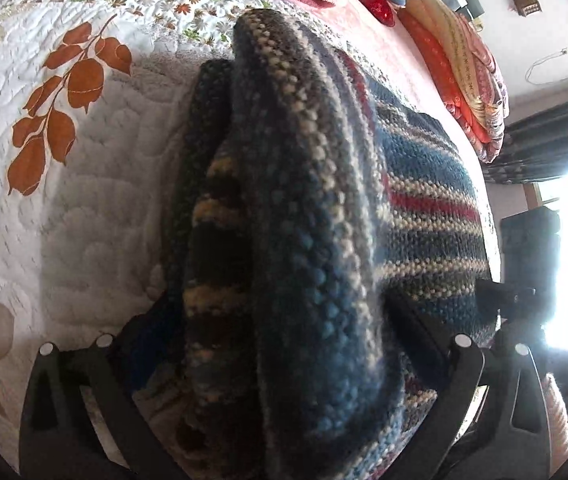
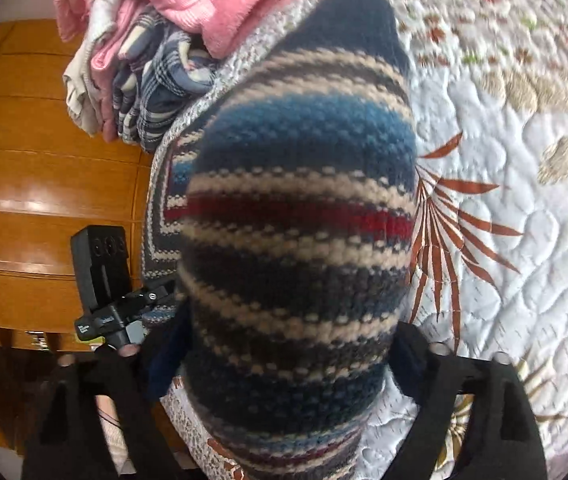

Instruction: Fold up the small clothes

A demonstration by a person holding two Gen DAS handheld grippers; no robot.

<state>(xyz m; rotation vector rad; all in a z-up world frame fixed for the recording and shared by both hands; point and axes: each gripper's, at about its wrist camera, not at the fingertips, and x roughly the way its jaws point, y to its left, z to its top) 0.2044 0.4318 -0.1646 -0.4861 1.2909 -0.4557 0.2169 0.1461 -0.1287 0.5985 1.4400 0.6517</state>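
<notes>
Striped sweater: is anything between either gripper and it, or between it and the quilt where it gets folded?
Nothing visible does. The striped sweater already sits bunched between the fingers of both the left gripper and the right gripper. It hangs over bare quilt; the clothes pile lies off to one side.

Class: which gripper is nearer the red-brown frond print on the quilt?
Right. The right gripper clamps the sweater just beside the frond print; the left gripper grips the sweater's far side, across it from the print.
</notes>
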